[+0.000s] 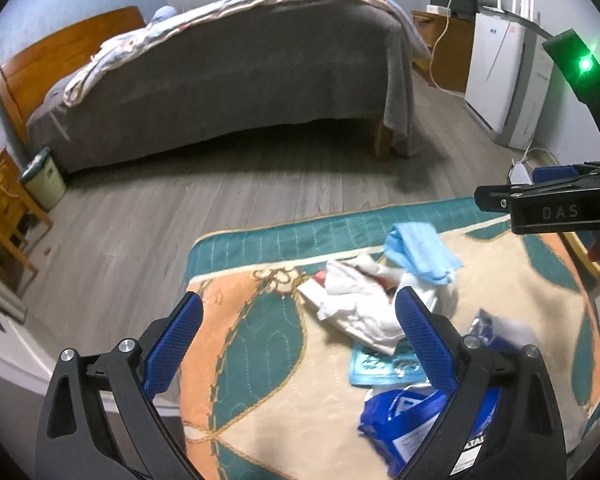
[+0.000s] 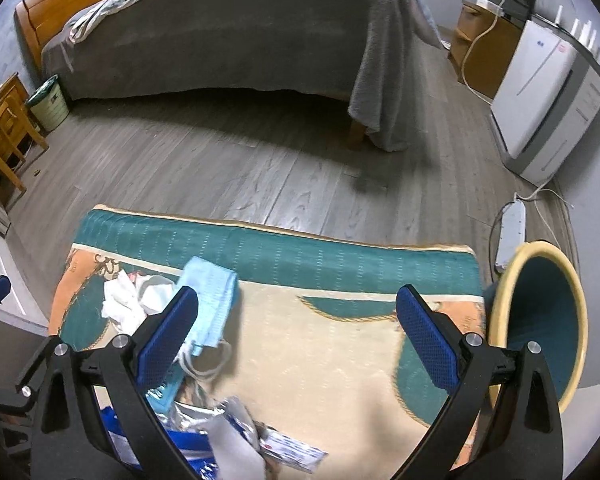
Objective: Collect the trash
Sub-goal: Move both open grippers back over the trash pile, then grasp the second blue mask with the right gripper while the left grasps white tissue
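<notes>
Left tongs (image 1: 298, 318) partly hide the blue wrapper (image 1: 396, 416).

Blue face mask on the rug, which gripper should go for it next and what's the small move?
Probably ease the right gripper left and down onto the blue face mask. Both grippers are open and empty; the mask lies loose atop the pile beside the right gripper's left finger, and the bin stands just to its right for the drop.
</notes>
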{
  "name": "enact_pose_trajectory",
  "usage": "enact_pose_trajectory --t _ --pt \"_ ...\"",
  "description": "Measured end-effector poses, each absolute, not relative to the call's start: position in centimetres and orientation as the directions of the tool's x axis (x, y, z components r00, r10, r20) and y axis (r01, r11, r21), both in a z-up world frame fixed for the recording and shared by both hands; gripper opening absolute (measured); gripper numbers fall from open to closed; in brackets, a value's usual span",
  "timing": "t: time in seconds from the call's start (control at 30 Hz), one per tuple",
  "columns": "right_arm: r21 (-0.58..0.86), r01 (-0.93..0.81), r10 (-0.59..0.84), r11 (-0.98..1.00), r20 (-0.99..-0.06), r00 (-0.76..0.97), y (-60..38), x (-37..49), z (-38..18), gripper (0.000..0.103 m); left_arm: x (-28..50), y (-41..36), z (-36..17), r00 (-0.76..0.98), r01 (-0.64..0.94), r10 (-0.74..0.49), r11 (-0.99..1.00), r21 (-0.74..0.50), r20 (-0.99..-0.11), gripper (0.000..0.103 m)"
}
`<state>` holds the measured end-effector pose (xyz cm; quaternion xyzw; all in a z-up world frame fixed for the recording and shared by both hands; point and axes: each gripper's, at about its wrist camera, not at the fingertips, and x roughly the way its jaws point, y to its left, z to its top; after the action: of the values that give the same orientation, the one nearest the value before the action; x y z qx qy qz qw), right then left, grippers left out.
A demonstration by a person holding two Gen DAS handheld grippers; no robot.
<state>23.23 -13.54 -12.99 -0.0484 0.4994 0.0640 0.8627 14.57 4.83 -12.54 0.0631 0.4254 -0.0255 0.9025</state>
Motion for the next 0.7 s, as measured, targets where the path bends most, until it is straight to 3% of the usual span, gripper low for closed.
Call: enact_pose_trajectory --t 0.23,0.4,0.5,0.57,0.63,0.7 --pt "0.002 -0.180 0.086 0.984 -0.885 0.458 -11.2 24.1 -15.0 0.097 15.0 5.8 -14.2 0.604 0.104 0.018 0.989 0.101 -0.797 0.096" --pt "-0.011 -0.234 0.093 0.972 -0.900 0.426 -9.2 24.1 -16.6 0.087 15.2 6.0 -14.7 0.593 0.101 0.018 0.990 0.097 -0.805 0.096" --pt "0.033 -0.252 0.128 0.967 -0.921 0.369 -8.5 24.1 -17.8 0.058 15.4 6.0 -14.9 0.590 0.106 0.012 0.990 0.092 -0.808 0.096" --pt "0.089 -0.245 0.168 0.966 -0.932 0.322 -8.6 24.2 -18.3 0.026 15.4 5.7 -15.0 0.586 0.113 0.007 0.989 0.091 -0.810 0.096" --pt "0.127 -0.214 0.190 0.969 -0.932 0.308 -9.3 24.2 -18.2 0.009 15.5 5.4 -15.1 0.581 0.125 -0.007 0.989 0.081 -0.814 0.096" --pt "0.148 -0.199 0.207 0.969 -0.924 0.322 -9.8 24.2 -17.5 0.005 15.7 5.0 -15.3 0.574 0.138 -0.022 0.988 0.071 -0.819 0.096"
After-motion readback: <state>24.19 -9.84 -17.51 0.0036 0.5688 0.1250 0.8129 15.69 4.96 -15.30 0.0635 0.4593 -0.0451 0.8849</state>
